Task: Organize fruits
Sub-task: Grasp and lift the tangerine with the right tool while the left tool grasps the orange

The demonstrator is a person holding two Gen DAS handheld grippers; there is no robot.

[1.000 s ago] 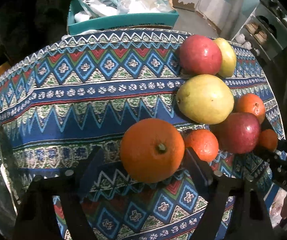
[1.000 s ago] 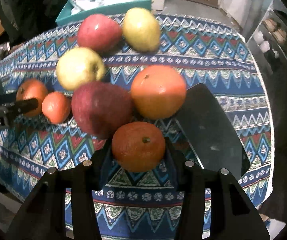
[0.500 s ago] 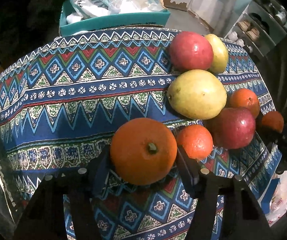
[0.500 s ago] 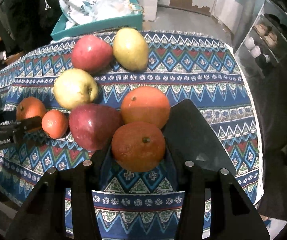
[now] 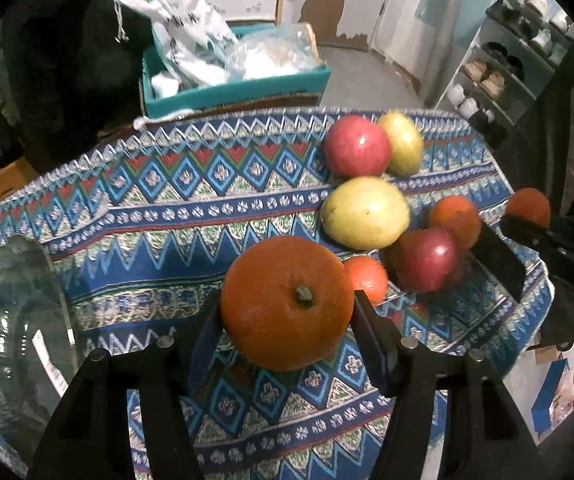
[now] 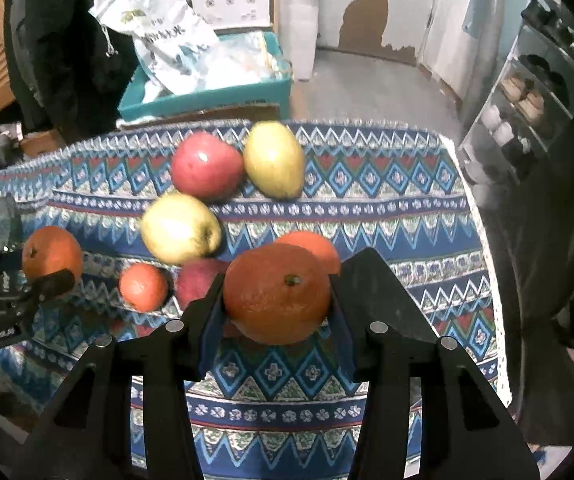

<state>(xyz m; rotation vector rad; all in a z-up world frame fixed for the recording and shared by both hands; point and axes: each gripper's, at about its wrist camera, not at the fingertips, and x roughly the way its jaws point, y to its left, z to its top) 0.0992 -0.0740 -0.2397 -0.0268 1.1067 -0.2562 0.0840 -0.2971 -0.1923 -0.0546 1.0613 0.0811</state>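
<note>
Glass bowl: clear, ribbed, at the near left edge of the patterned tablecloth.

Left gripper: its jaws have just been closing and now clamp the large orange from both sides, stem toward the camera, carried above the cloth.

Small mandarin: on the cloth just right of the held orange.

Dark red apple: right of the mandarin, touching another orange behind it.

Yellow-green apple: middle of the cluster, farther back.

Red apple and pear: side by side at the far edge of the cloth, touching.

Right gripper: drawn in tight on a darker orange, stem facing the camera, lifted off the cloth; one loose orange shows just behind it.

Teal box: beyond the table's far edge, holding white bags.

Shoe rack: far right, against the wall.
</note>
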